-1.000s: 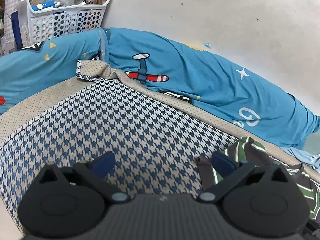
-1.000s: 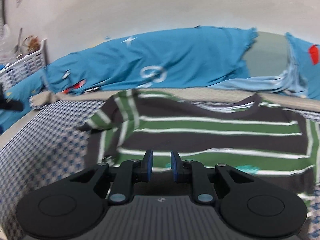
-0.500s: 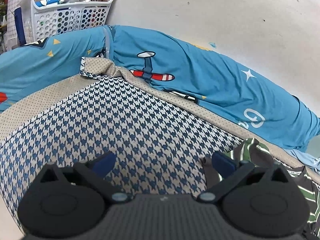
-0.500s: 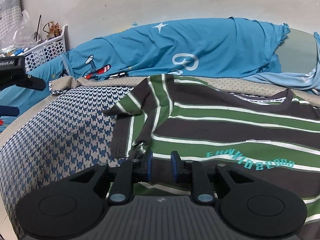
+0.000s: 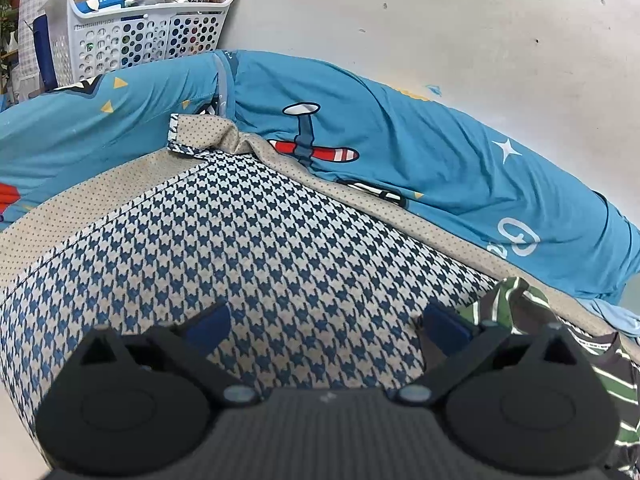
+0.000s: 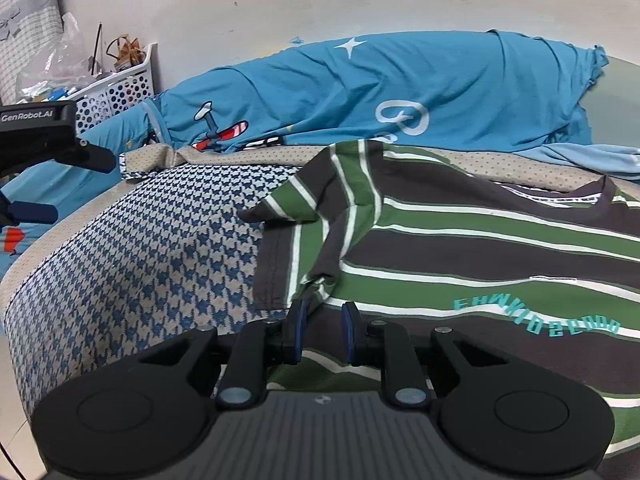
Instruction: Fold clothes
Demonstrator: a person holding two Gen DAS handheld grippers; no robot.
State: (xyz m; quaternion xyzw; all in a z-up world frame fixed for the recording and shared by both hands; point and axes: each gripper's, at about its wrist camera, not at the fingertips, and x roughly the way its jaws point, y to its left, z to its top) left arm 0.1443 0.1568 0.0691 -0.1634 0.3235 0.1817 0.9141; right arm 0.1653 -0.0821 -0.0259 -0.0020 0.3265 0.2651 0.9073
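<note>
Left wrist view: the left claw [image 5: 326, 322] hangs released, pads wide apart, over the houndstooth cover [image 5: 248, 248]; the striped shirt [image 5: 600, 364] lies at its right. A white basket [image 5: 132, 36] stands behind the blue bedding [image 5: 400, 136].

Right wrist view: the right claw [image 6: 323, 330] hovers over the striped shirt [image 6: 460, 248], its 2 pads nearly together with a narrow gap, gripping nothing. The shirt's sleeve [image 6: 304, 200] is folded inward.
</note>
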